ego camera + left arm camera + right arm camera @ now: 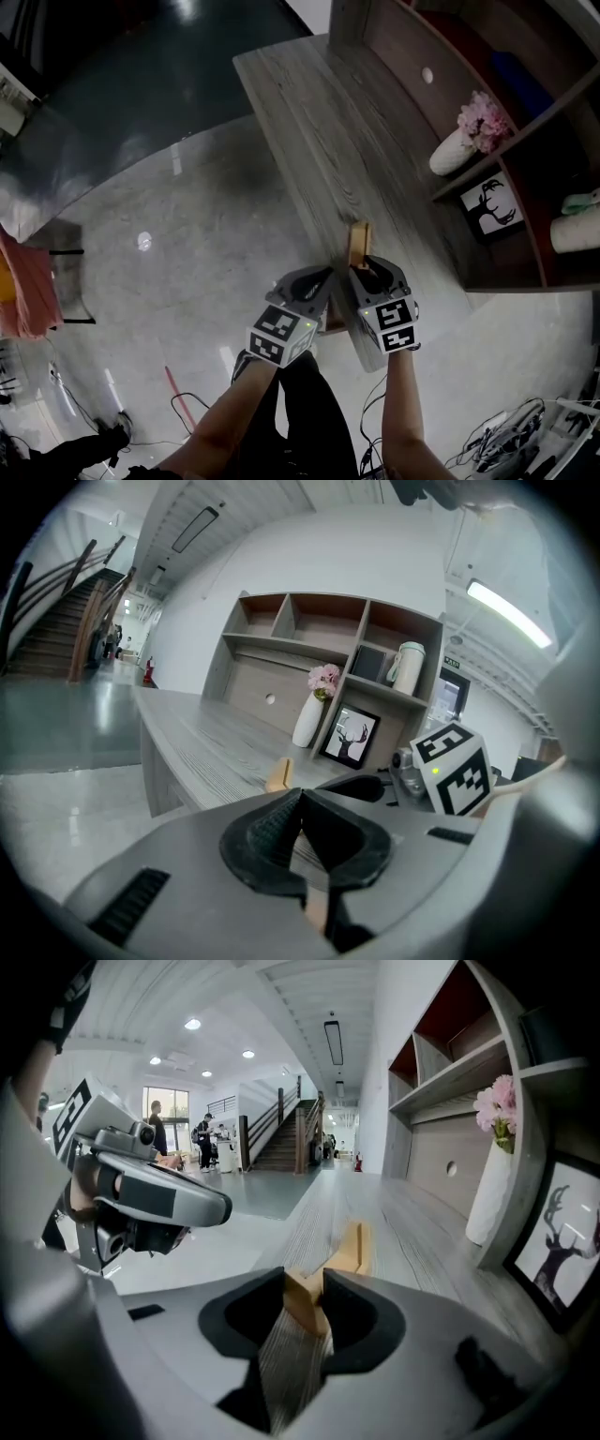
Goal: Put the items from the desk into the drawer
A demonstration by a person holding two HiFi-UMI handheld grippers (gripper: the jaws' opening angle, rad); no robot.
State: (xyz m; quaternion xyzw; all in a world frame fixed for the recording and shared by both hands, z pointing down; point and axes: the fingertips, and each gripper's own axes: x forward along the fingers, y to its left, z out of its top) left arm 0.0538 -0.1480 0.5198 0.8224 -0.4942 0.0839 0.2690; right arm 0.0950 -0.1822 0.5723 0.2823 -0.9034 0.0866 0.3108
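A small tan wooden piece (359, 242) stands on the grey wood desk (309, 112) close to its near edge. My right gripper (372, 272) reaches over that edge, and in the right gripper view its pads press on the near end of the wooden piece (352, 1249) from both sides, so the right gripper (305, 1302) is shut on it. My left gripper (319, 279) hovers just left of it at the desk's edge. In its own view the left gripper (300, 803) has its pads together with nothing between them, and the wooden piece (278, 774) lies ahead.
A shelf unit rises at the desk's back, holding a white vase with pink flowers (455, 150), a framed deer picture (491, 204) and a white canister (574, 230). Grey floor lies left of the desk. Cables (506, 427) trail on the floor at the lower right.
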